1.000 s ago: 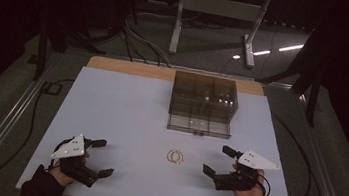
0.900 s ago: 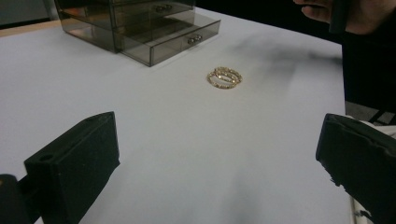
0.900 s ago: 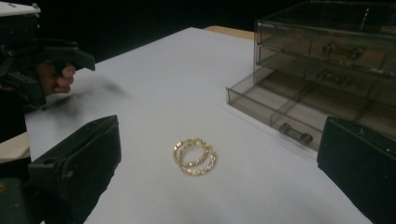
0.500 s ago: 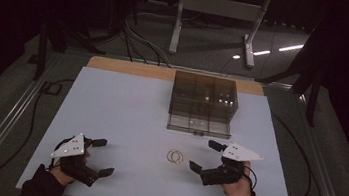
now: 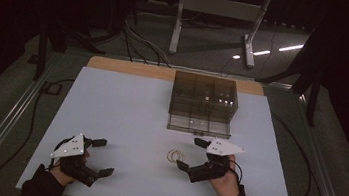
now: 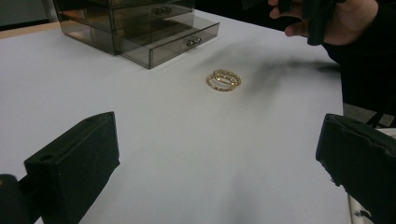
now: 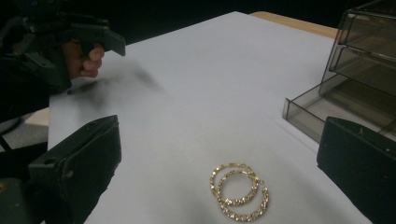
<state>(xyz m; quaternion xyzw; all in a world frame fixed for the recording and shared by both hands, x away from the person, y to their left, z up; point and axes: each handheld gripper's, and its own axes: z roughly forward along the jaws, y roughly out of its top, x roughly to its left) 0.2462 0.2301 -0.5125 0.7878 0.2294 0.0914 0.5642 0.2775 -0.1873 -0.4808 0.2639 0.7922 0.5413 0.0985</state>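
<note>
While the left gripper (image 5: 97,158) sits where it was a second ago, well to the left of the gold hoop earrings (image 5: 175,156) with its jaws spread wide and nothing between them, the pair itself has not stirred and lies overlapped on the white table (image 5: 126,107), in front of the smoked drawer box (image 5: 203,104) whose bottom drawer stands pulled out. To the right of the earrings, the right gripper (image 5: 192,154) has slid in from farther out, jaws wide and empty around them, so a pickup looks about to begin.
</note>
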